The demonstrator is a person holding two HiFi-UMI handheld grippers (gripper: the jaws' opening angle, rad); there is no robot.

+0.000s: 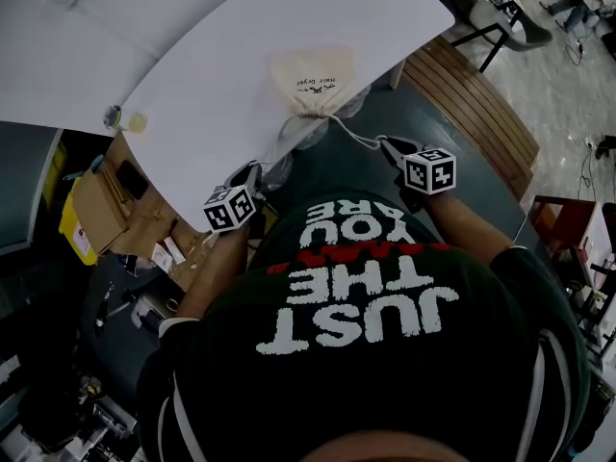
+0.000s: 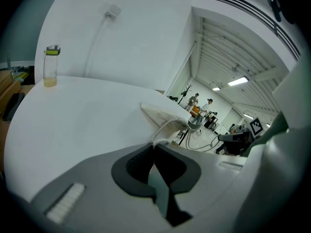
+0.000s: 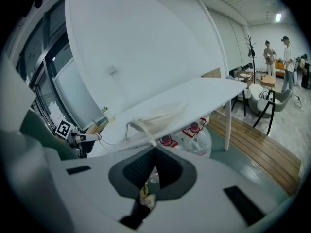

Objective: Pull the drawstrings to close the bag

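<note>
A cream drawstring bag (image 1: 313, 83) is lying near the front edge of a white table (image 1: 212, 75), its neck bunched and facing the person. The left gripper (image 1: 251, 170) and right gripper (image 1: 386, 143) are each clenching one of the drawstrings (image 1: 354, 138), held apart on either side just off the table's edge.

— What did the person wear?
— A black T-shirt (image 1: 385, 373) with white block lettering, one red line and white-striped sleeves.
— And the tools?
— Left tool (image 1: 248, 174) and right tool (image 1: 390, 145) were grey, each bearing a black-and-white marker cube.
</note>
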